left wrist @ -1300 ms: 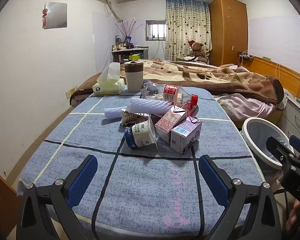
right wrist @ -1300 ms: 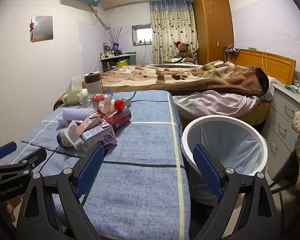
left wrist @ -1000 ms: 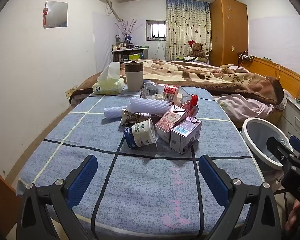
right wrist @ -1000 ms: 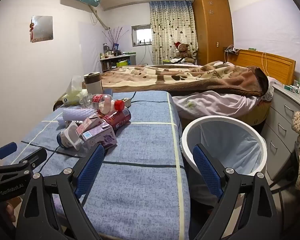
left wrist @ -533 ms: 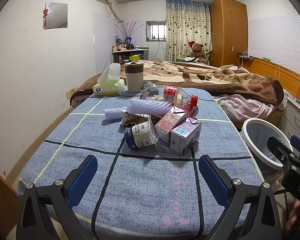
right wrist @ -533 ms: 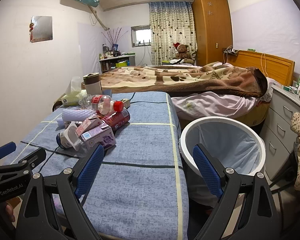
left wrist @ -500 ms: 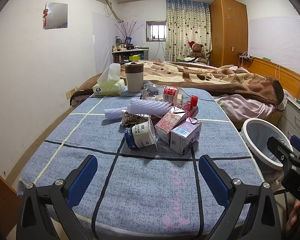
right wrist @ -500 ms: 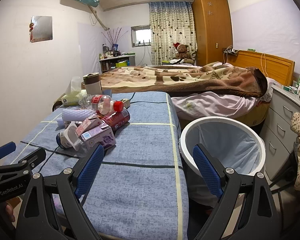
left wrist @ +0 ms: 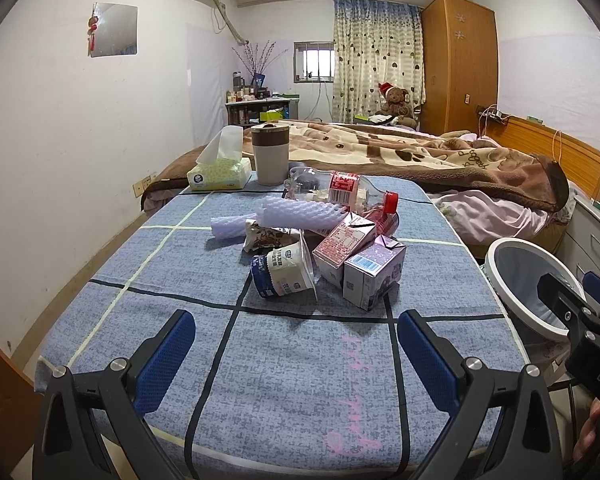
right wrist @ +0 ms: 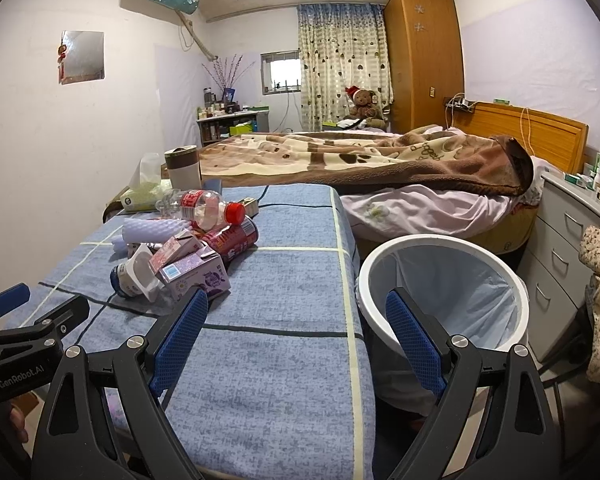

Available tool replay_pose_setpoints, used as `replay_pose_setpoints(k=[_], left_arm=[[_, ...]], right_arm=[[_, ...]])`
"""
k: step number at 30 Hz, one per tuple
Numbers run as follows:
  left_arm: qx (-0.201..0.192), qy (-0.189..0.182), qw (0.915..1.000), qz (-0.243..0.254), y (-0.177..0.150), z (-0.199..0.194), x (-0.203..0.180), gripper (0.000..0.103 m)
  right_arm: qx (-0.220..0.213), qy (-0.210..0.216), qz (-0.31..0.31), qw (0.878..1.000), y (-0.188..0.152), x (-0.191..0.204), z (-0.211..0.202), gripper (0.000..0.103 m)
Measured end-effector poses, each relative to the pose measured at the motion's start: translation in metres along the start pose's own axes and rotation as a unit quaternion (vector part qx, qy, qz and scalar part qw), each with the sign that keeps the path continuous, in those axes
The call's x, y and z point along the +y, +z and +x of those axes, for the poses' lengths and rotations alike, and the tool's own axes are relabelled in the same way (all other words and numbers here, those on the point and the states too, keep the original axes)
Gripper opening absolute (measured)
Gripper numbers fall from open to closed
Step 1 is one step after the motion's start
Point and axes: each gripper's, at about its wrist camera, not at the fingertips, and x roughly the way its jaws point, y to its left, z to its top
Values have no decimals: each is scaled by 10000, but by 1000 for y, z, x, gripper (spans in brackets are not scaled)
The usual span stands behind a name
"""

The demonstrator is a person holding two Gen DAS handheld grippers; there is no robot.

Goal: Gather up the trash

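Left gripper (left wrist: 294, 342) held above near edge of blue tablecloth (left wrist: 300, 380), fingers spread wide, nothing gripped. Right gripper (right wrist: 296, 322) likewise spread and empty, positioned over table edge beside white trash bin (right wrist: 440, 292).

Trash pile located mid-table: yogurt cup (left wrist: 282, 274), purple carton (left wrist: 374, 272), pink carton (left wrist: 342, 244), clear bottle (left wrist: 340, 190), foam netting (left wrist: 300, 214), all touching.

Tissue box (left wrist: 218, 172) and tumbler (left wrist: 270, 154) noted at far edge.

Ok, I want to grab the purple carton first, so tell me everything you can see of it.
The purple carton is a small gable-top drink box, seemingly coated paperboard, with a barcode label on its upper face and flower print on the side. It lies tipped over at the near right edge of the trash pile on the blue tablecloth, leaning against the pink carton. Neither claw touches it.
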Motion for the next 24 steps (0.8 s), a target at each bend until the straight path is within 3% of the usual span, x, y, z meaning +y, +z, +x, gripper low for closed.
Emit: replay_pose_setpoints(k=[24], left_arm=[[-26, 34, 10000, -42, 4, 1, 5, 103]], right_arm=[[0, -21, -47, 10000, 1, -1, -1, 92]])
